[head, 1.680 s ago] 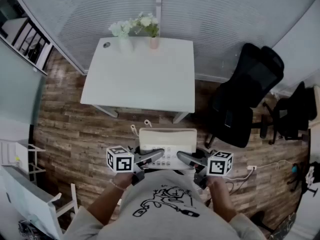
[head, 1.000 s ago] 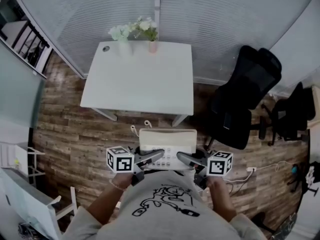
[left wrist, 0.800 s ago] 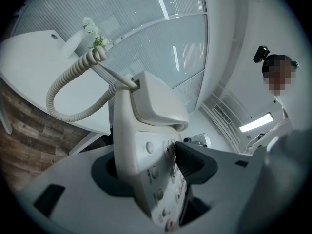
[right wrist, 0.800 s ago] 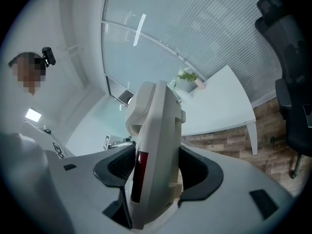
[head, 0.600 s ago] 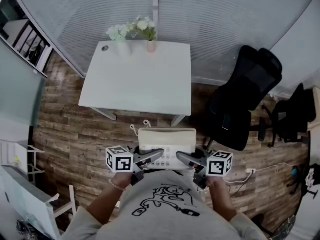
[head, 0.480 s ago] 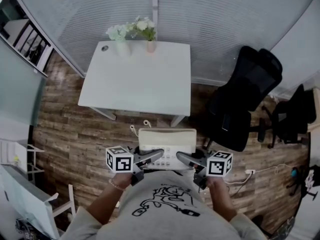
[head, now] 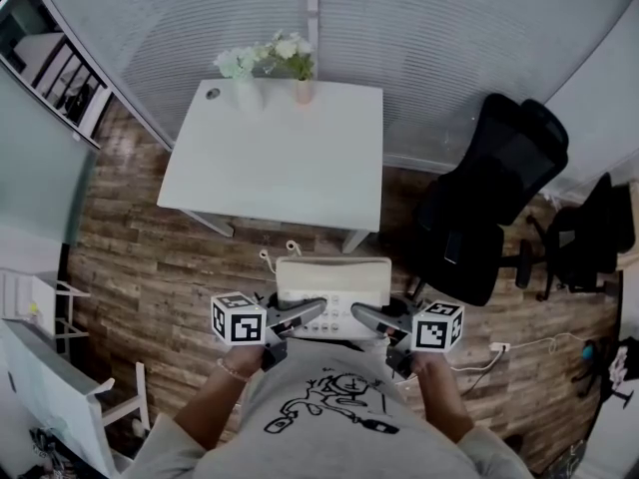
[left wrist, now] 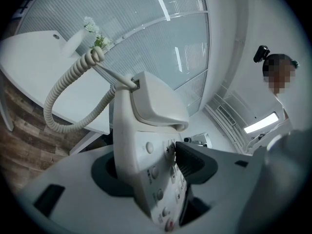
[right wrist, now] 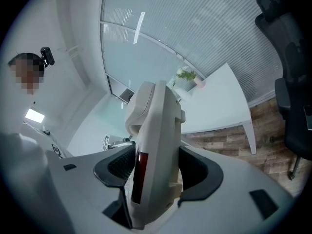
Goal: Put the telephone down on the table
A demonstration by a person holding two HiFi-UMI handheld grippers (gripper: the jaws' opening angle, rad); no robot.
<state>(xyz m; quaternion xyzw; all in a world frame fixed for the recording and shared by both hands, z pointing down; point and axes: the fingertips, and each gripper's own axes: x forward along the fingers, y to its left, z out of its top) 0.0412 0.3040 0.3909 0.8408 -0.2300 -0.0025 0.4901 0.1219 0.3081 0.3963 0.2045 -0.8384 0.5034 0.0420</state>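
A cream desk telephone (head: pixel 332 292) with its handset on top and a coiled cord (left wrist: pixel 63 99) hangs in the air in front of the person's chest, above the wood floor. My left gripper (head: pixel 312 313) is shut on the telephone's (left wrist: pixel 146 150) left edge, and my right gripper (head: pixel 365 316) is shut on its (right wrist: pixel 153 145) right edge. Between the jaws the body stands on edge in both gripper views. The white table (head: pixel 280 153) stands a short way ahead, apart from the telephone.
Two small vases of flowers (head: pixel 270 63) stand at the table's far edge, near a round cable hole (head: pixel 212 93). A black office chair (head: pixel 489 203) is to the right, a white shelf (head: pixel 50 387) at the lower left. A ribbed glass wall lies behind the table.
The view has shifted a little, with the table staying ahead at about the same distance. Both grippers keep the same hold on the telephone.
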